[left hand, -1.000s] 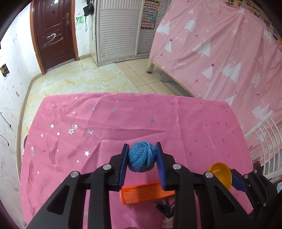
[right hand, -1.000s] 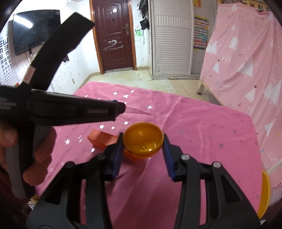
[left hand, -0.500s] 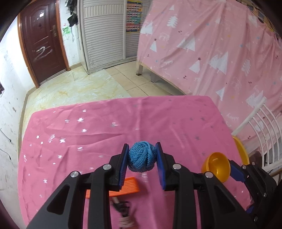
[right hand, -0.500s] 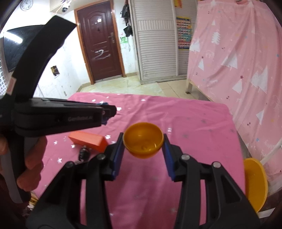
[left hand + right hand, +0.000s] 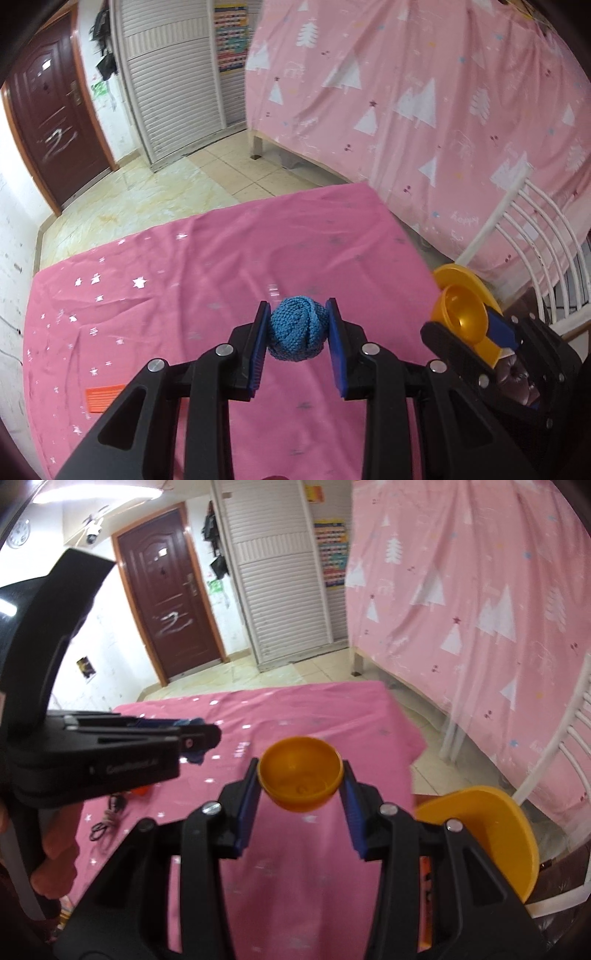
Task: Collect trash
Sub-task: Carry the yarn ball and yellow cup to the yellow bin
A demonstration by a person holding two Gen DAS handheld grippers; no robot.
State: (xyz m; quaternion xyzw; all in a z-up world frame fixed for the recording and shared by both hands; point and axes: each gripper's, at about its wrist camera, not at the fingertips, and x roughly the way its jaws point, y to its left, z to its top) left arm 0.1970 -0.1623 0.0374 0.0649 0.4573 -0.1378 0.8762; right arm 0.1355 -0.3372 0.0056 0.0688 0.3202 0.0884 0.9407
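Both grippers have swung rightward since a second ago, toward the table's right edge, where a yellow bin now shows large. The left gripper remains clamped on the blue knitted ball, held above the pink starred cloth; the right gripper remains clamped on the orange half-shell. Only the left view shows the orange comb; only the right shows a dark cord. The lettering on the left gripper's side is too blurred to read.
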